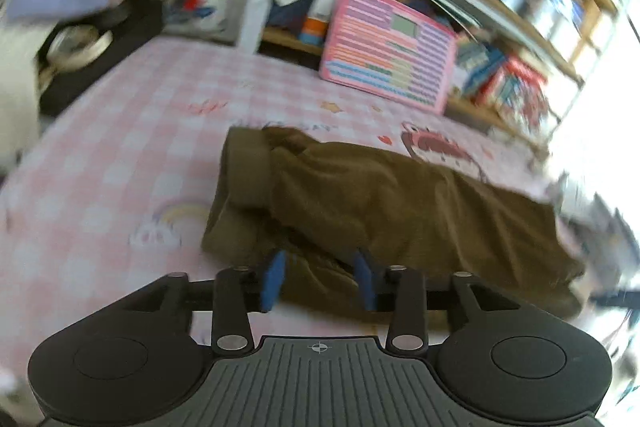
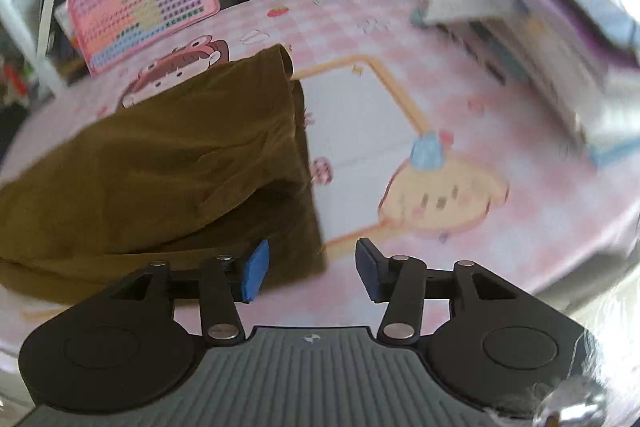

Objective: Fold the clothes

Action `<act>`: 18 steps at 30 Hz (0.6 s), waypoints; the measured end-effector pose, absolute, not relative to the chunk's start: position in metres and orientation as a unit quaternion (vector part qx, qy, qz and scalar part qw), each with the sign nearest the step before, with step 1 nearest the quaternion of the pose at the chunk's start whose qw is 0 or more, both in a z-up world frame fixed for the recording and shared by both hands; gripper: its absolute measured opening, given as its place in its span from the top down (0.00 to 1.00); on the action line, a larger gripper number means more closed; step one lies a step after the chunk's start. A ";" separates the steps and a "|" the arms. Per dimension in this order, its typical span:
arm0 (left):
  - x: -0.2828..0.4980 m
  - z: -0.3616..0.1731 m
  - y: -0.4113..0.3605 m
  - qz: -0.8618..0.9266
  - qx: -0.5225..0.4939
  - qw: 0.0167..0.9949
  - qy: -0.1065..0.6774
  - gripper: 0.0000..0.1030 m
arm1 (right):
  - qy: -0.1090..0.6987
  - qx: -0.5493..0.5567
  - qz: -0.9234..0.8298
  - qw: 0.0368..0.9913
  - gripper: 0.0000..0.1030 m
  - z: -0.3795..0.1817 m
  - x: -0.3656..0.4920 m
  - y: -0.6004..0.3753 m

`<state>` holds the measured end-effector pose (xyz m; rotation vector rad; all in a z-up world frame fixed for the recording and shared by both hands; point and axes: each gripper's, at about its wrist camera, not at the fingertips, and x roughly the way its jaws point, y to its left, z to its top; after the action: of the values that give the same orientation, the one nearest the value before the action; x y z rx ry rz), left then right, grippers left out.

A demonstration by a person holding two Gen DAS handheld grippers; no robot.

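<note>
At the bottom of each frame, the left gripper point(image 1: 320, 277) and right gripper point(image 2: 310, 269) hold their jaws spread, gripping nothing. Beyond them, mid-frame, the brown garment point(image 1: 380, 203) lies doubled on the pink checked table point(image 1: 120, 131). A shallow pinch might catch only the top layer and pull the fold apart.

The olive-brown garment point(image 1: 384, 203) is soft, matt, creased cloth lying on a smooth printed pink-checked surface point(image 1: 120, 147), while each hand-held gripper point(image 2: 310, 269) is matt black plastic with blue pads point(image 2: 254, 269) and shiny metal pivot pins point(image 2: 394, 329).
</note>
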<state>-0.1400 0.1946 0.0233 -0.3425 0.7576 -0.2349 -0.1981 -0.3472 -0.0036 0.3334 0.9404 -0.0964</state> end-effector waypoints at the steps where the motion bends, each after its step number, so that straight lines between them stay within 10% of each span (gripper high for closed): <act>1: -0.141 0.021 0.197 -0.111 -0.189 0.903 0.370 0.59 | 0.452 0.178 -0.047 0.873 0.51 -0.004 -0.202 -0.346; 18: -0.131 -0.014 0.221 -0.054 -0.509 0.775 0.370 0.46 | 0.427 0.479 -0.043 0.765 0.38 -0.022 -0.195 -0.368</act>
<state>-0.1310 0.2213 -0.0144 -1.1011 0.8014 -0.1177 -0.1948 -0.3676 -0.0224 1.0416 0.9285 -0.0928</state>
